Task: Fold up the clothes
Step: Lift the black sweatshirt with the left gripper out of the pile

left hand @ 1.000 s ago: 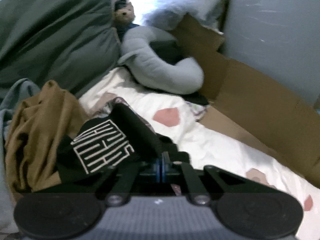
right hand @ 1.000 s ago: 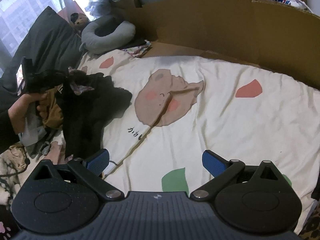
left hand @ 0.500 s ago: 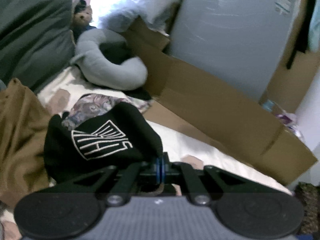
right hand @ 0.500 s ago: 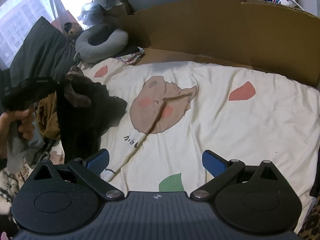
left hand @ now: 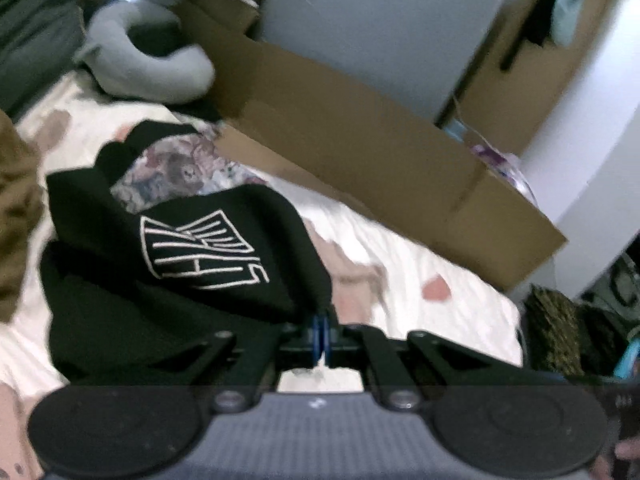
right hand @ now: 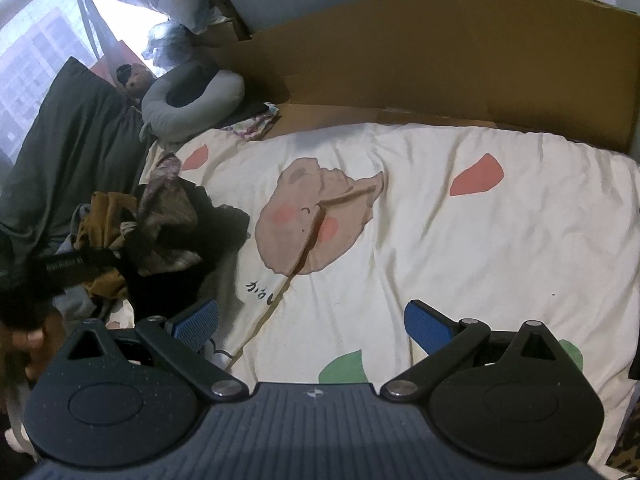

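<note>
My left gripper is shut on the edge of a black garment with a white line print. It holds the garment above the white patterned bedsheet. A floral garment lies bunched with it. In the right wrist view the same black garment hangs at the left over a pile of clothes, with the left gripper's body beside it. My right gripper is open and empty, low over the bedsheet.
A mustard garment and grey clothes lie in the pile at the left. A grey neck pillow, a dark green pillow and a plush toy sit at the bed's head. Cardboard lines the far side.
My left gripper has swung right and lifted the black garment away from the pile toward the middle of the bed. The right gripper has stayed open and shifted slightly.
</note>
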Tool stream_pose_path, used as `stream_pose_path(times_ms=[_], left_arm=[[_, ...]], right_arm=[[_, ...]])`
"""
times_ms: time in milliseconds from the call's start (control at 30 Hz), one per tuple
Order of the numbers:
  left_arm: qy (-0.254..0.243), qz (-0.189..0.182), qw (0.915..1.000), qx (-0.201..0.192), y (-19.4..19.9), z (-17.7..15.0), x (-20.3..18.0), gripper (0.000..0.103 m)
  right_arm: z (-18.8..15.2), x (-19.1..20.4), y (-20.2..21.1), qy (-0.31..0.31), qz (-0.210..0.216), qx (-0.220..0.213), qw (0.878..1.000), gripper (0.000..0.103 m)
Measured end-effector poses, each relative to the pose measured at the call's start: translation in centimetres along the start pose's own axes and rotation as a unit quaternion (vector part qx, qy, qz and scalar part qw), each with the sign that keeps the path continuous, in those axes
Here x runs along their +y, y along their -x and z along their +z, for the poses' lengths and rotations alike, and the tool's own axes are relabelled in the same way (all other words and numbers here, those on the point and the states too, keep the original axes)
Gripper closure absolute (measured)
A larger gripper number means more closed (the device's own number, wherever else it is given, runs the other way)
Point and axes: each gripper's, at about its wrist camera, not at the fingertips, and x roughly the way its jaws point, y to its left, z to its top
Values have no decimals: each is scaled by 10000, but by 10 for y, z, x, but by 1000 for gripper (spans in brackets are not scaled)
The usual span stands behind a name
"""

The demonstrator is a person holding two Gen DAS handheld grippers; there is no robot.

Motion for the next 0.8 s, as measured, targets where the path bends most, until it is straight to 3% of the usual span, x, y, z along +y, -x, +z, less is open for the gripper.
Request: stream_pose_path(times_ms=[367, 633, 800], left_arm=[[-433, -615, 9945, 723, -18, -33, -37, 101], [-693, -519, 9870, 1357, -33, -52, -49, 101], [-681, -645, 9805, 1726, -37, -68, -56, 101]], right_arm=[[0, -2, -1, -82, 214, 25, 9997, 2], [-2, -5, -10, -83, 224, 135, 9996, 5], [11, -4, -39, -72, 487, 326, 9983, 9]])
